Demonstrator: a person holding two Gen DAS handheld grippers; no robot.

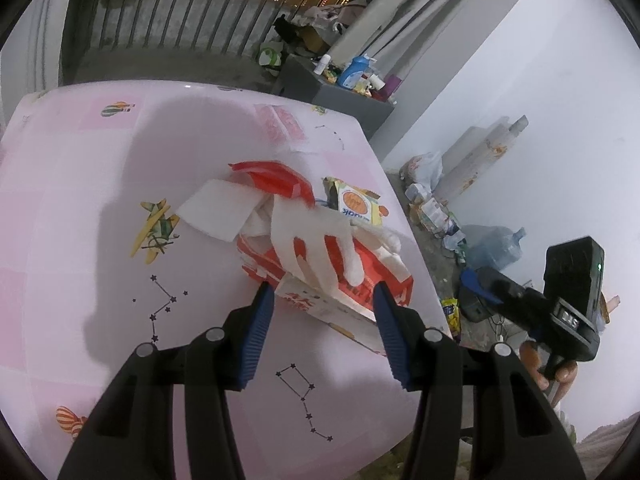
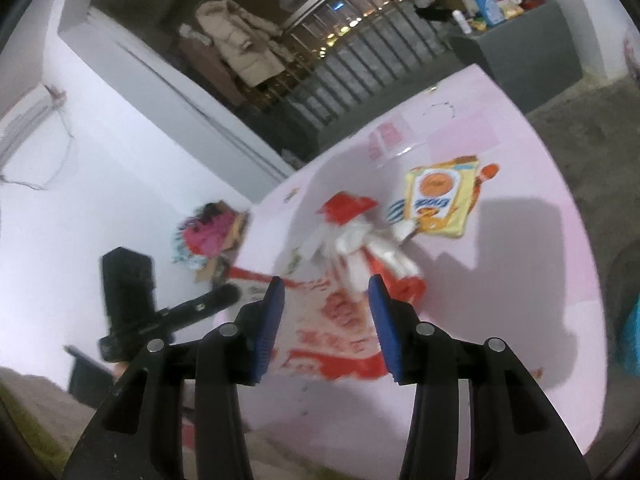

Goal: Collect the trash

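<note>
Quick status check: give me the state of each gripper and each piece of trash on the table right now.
Left gripper: open, fingers either side of the bag's near end.
Right gripper: open, bag between its fingers.
Red-and-white bag: lying flat, crumpled, partly over the table edge.
White glove: limp, lying on the bag.
Napkin: flat, partly under the pile.
Yellow packet: lying flat, opened.

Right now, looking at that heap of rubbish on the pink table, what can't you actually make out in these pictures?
- Red-and-white paper bag: its print is smeared by motion blur in the right wrist view.
- Left wrist view: whether the left hand-held gripper presses on the bag; the angle hides it.
- Yellow snack packet: partly covered by white tissue in the left wrist view.
- Colourful heap beyond the table: too blurred to identify, right wrist view.
</note>
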